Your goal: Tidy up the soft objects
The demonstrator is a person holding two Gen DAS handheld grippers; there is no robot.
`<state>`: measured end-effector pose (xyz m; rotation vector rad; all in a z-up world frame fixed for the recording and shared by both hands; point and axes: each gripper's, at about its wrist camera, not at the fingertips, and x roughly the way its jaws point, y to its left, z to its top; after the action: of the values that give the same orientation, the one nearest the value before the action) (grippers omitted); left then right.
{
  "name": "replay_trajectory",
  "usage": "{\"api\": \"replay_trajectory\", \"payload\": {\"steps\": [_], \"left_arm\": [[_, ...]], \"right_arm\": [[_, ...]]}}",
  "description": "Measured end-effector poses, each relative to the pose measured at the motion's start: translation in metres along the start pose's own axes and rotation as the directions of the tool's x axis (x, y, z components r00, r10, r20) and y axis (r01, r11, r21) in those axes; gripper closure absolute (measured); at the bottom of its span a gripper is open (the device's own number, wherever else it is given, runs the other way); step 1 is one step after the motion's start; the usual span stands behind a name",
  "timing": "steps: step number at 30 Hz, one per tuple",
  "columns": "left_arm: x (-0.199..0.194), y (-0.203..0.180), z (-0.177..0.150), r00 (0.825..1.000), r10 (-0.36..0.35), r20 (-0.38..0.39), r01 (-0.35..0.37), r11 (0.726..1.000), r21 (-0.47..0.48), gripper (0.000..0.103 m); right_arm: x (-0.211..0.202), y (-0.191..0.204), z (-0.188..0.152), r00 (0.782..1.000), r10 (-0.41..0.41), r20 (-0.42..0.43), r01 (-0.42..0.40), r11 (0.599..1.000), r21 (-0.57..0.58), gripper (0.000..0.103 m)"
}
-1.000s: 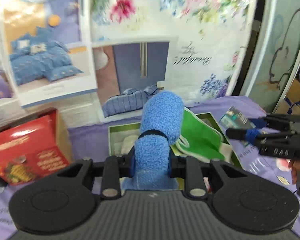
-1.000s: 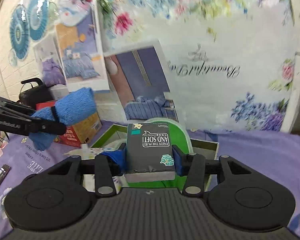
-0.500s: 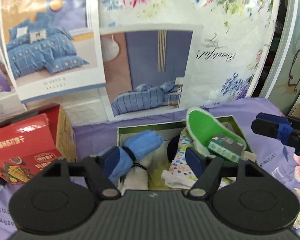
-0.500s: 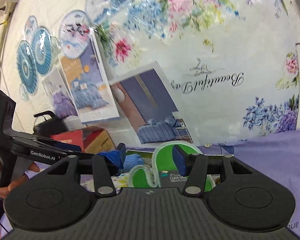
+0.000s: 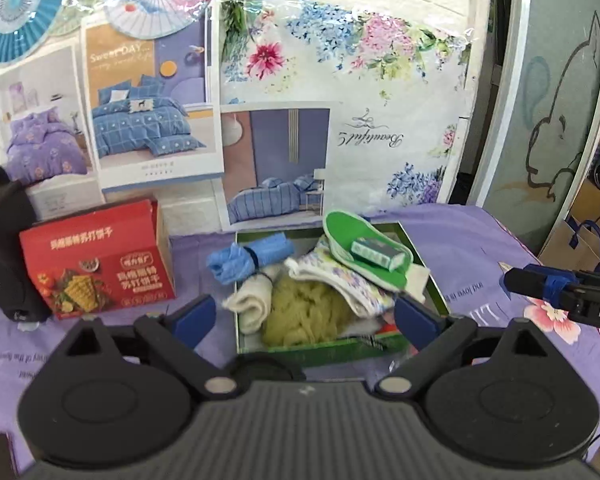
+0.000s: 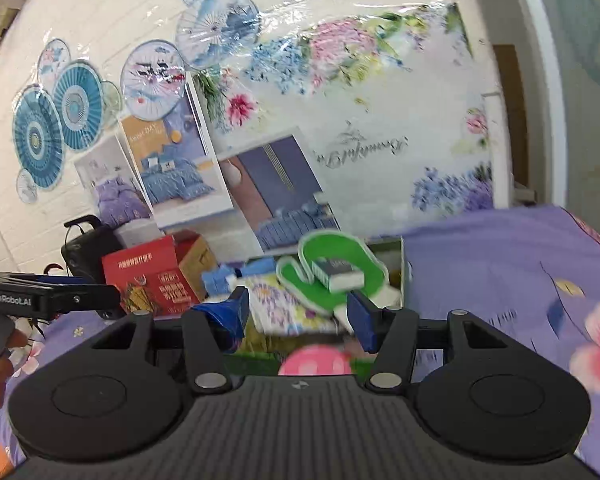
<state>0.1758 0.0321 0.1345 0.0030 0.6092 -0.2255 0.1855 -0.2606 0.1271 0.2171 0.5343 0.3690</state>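
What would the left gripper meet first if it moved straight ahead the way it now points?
Probably the green box: its near wall lies between the open fingers of the left gripper, with the yellow-green fluffy cloth just beyond. Depth is hard to judge.

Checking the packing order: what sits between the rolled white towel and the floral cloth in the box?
In the left wrist view, a yellow-green fluffy bundle lies between the white towel and floral cloth.

Left wrist view: looks forward and slightly down from just before the green box [image 5: 342,347], facing the poster wall. Right wrist view: same heading, angled in from the right, close to the box [image 6: 401,258]. Shared: box, red carton [image 5: 100,264] [image 6: 148,276], wall posters [image 5: 276,164] [image 6: 276,192].
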Motion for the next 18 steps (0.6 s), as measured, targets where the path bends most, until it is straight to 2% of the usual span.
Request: {"api": "replay_trajectory", "payload": {"steps": [6,10,14,16,18], "left_arm": [[-0.026,-0.016,-0.045,1.000,0.022,-0.008,-0.022,0.999,-0.033,0.008],[-0.029,-0.030,-0.076,0.994,0.111,0.011,-0.110,0.992,-0.059,0.008],[-0.020,-0.040,-0.107,0.975,0.223,0.008,-0.222,0.973,-0.059,0.008],[-0.011,-0.042,-0.120,0.969,0.246,-0.011,-0.246,0.967,-0.064,0.008],[-0.001,-0.044,-0.133,0.970,0.238,-0.044,-0.241,0.967,-0.081,0.008]], "right_arm": [[-0.022,0.025,-0.042,0.999,-0.035,-0.030,0.035,0.999,-0.009,0.064],[-0.014,0.034,-0.068,0.994,-0.057,-0.093,0.059,0.998,0.025,0.063],[-0.007,0.031,-0.101,0.987,-0.121,-0.109,0.129,0.989,0.077,0.063],[-0.004,0.025,-0.115,0.984,-0.131,-0.122,0.145,0.983,0.113,0.063],[-0.002,0.018,-0.128,0.984,-0.122,-0.131,0.143,0.976,0.165,0.063]]}}
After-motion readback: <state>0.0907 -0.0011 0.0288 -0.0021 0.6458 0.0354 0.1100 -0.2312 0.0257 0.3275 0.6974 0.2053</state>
